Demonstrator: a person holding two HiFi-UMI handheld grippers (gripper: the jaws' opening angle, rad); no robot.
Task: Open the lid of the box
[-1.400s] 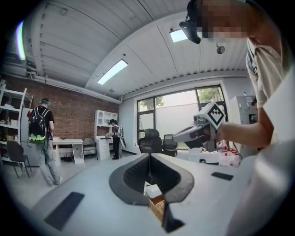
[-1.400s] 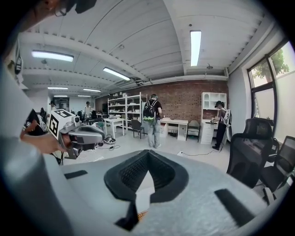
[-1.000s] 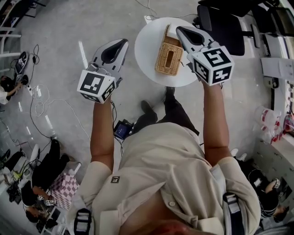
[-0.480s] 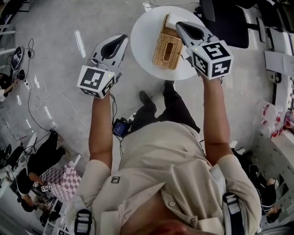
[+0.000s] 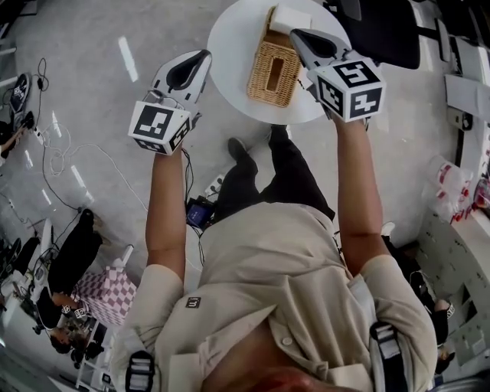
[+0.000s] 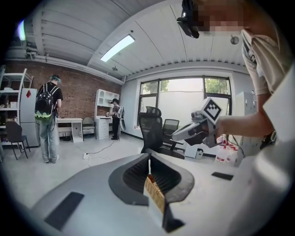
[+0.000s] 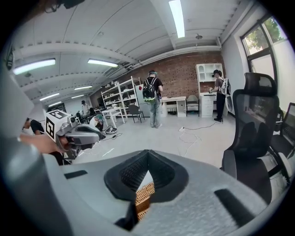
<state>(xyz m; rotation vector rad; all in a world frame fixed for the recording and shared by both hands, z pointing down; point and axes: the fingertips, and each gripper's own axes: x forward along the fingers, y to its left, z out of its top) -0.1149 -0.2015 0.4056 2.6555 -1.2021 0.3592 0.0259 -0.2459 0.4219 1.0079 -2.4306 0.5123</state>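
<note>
A wicker box with a slot in its top stands on the round white table. A white block lies right behind it. My right gripper hovers over the box's right side, jaws shut and empty. My left gripper hangs over the floor just left of the table's edge, also shut with nothing held. In the left gripper view the shut jaws show a strip of wicker through the gap below, and the right gripper is ahead. The right gripper view shows the same wicker.
A black office chair stands behind the table on the right. Cables trail over the floor at left, and a small device lies by my feet. White shelving lines the right side. People stand far off.
The table and box have slid up in the head view as both grippers went slightly forward. Both pairs of jaws stayed shut.
</note>
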